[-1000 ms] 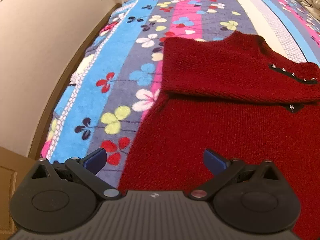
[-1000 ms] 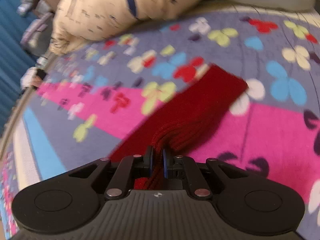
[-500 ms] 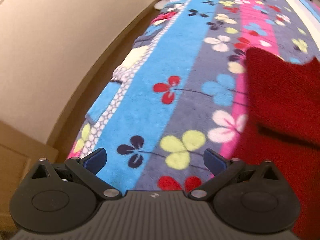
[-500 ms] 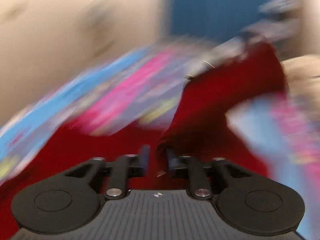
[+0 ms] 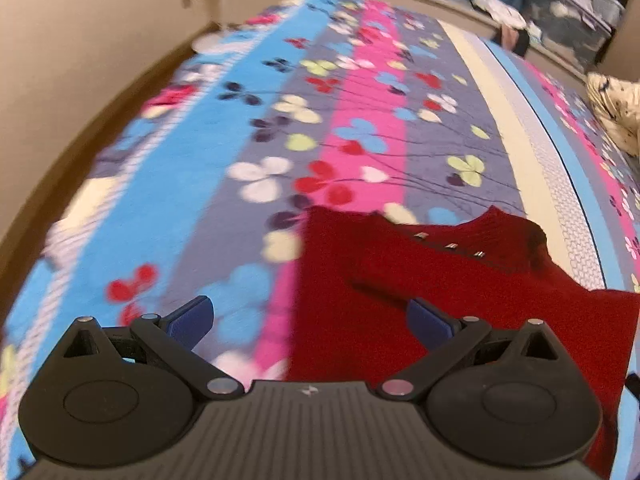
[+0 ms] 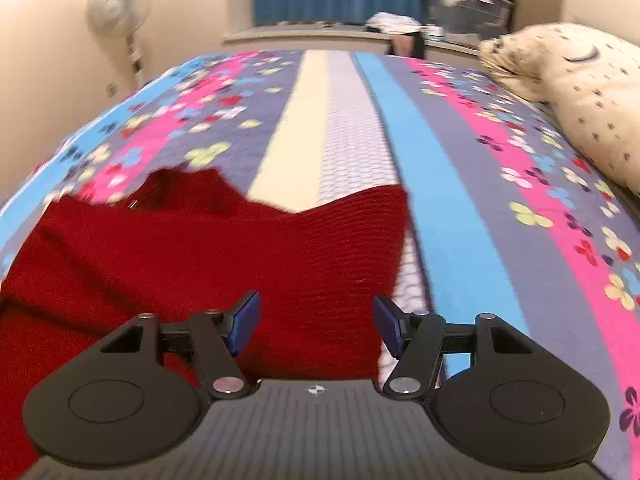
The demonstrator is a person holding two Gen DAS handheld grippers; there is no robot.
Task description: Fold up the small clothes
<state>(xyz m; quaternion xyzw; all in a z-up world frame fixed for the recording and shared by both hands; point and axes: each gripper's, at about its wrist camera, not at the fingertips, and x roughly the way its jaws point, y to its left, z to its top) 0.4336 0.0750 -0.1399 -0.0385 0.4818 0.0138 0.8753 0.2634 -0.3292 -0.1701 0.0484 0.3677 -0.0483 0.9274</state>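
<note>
Red sweater below opening right gripper

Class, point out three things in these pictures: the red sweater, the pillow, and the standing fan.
Sweater [image 6: 208, 256]: right wrist view, on the middle of its knit body.
Pillow [image 6: 580, 92]: right wrist view, on its speckled cream cover.
Fan [image 6: 117, 6]: right wrist view, on its round head.

red sweater cut off at frame bottom, bedspread motion-blurred
</note>
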